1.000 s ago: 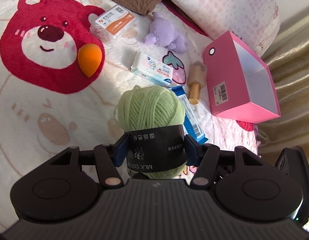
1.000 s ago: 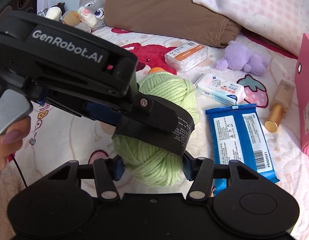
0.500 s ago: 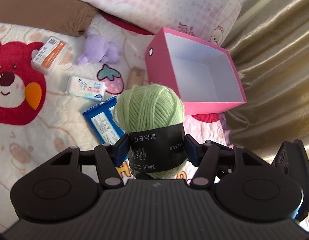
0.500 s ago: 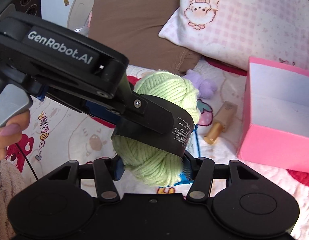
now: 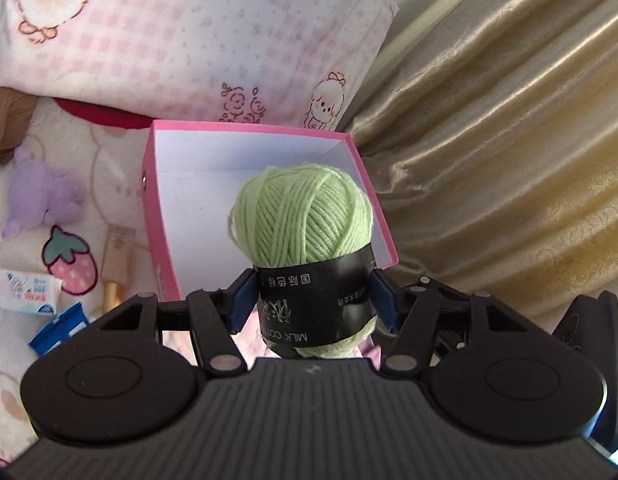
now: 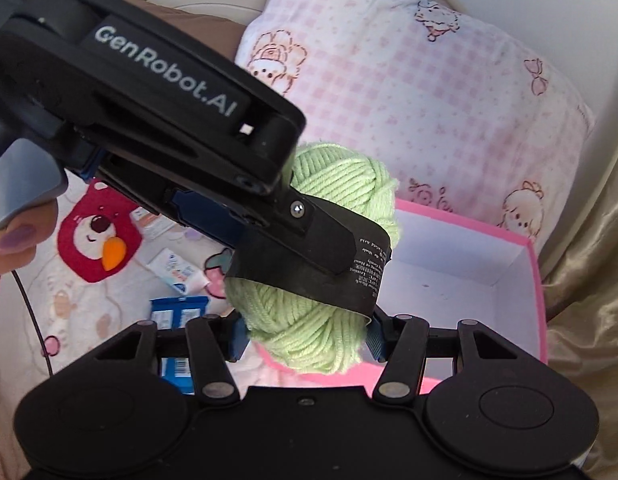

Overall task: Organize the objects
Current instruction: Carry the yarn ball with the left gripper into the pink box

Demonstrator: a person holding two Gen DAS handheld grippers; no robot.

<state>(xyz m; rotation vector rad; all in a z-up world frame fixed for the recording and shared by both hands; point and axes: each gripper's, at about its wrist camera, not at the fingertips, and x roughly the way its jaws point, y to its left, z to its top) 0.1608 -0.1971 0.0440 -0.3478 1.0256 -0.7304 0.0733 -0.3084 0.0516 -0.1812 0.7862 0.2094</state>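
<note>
**Yarn ball pinched by the left gripper over the pink box**

The green yarn ball [image 5: 303, 216] is clamped at its black paper band [image 5: 315, 300] by the left gripper [image 5: 313, 300], whose blue pads are pressed against the band on both sides. The ball is held in the air in front of the open pink box [image 5: 151, 216], whose white inside is seen behind it. In the right wrist view, the right gripper [image 6: 307, 340] is spread to either side of the ball's lower end [image 6: 309, 336]; whether its pads touch the yarn cannot be told.
</note>
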